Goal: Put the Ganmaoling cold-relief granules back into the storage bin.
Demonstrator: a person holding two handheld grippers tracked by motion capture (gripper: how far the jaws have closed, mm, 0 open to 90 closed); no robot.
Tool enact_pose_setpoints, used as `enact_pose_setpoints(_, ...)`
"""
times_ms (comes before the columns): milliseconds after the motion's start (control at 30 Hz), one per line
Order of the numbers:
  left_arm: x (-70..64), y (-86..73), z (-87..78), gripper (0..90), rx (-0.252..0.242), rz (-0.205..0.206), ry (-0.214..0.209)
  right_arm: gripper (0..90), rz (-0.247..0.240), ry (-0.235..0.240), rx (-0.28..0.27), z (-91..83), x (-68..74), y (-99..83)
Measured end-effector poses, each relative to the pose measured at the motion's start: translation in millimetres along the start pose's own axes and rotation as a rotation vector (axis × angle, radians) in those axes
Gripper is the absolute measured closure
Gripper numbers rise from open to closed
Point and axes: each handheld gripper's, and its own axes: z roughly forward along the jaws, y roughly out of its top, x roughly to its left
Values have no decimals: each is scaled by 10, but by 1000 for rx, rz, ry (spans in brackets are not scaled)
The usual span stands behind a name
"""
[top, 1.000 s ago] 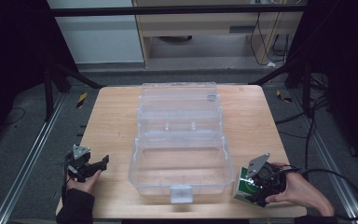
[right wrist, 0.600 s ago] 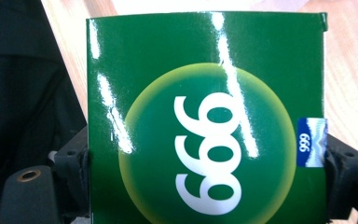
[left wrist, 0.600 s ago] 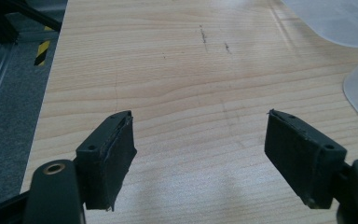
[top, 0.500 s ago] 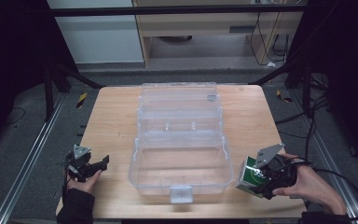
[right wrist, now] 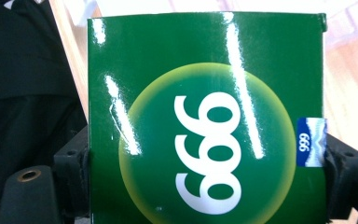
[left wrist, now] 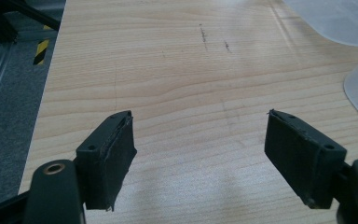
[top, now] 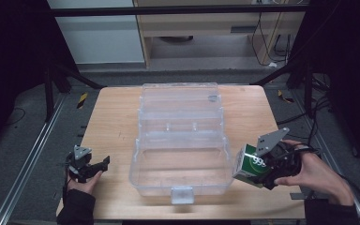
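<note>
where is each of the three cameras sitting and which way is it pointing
High view: fixed above the person's side, looking forward and down on the wooden table and the open clear box; both forearms, left gripper and right gripper show.
Left gripper view: rides the left gripper, looking along its open jaws over bare tabletop.
Right gripper view: rides the right gripper, facing the green 999 carton clamped between its jaws.
Shared: the carton appears in the high and right gripper views.

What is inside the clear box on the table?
The clear box stands open, and its tub looks empty: the wood shows through the bottom. The green carton is outside it, clamped in the right gripper beside its right wall. Glare hides the tray compartments.
</note>
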Motion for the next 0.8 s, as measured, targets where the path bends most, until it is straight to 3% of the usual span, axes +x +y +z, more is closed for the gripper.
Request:
enact_pose_setpoints(367,7,-1,11,234,2,-6,0,161,-57,3,-10,-80,-14,329)
enact_pose_setpoints(800,6,11,39,234,7,-1,0,160,-119,23,-19,144,-72,641)
